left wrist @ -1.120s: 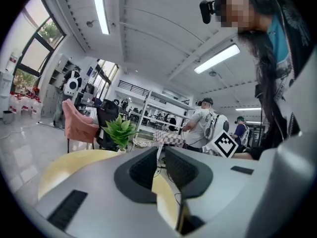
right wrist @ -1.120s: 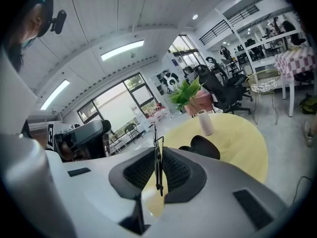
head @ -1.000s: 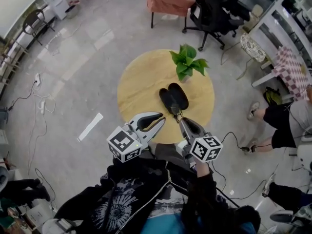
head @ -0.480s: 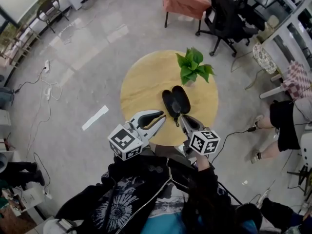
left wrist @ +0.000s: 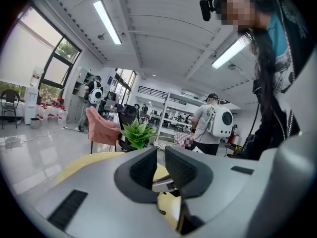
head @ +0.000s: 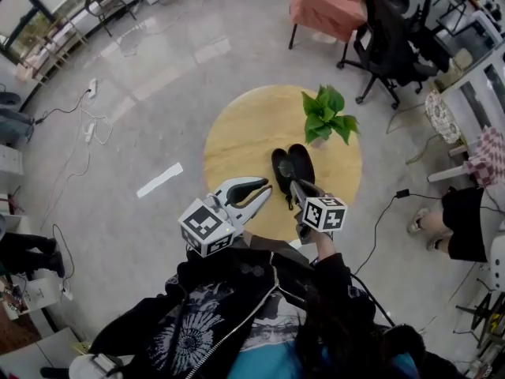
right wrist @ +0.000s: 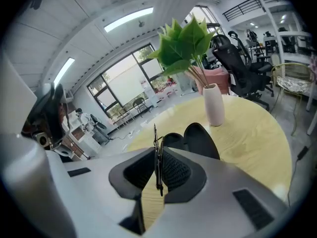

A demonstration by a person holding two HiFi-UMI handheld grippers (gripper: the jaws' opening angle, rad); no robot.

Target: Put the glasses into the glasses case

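Observation:
A black glasses case lies open on the round wooden table, both halves facing up. My right gripper is shut on the folded thin-framed glasses, which stand edge-on between its pads. It holds them just above the near end of the case. My left gripper hovers over the table's near edge, left of the case, open, with nothing between its jaws. In the left gripper view only the right gripper's tip and the table show through the gap.
A green plant in a white vase stands on the table behind the case. Beyond the table are a pink armchair and a black office chair. A person sits at the right; cables lie on the floor.
My right gripper has gone down and forward with the glasses, closer to the open case. The left gripper has hardly moved.

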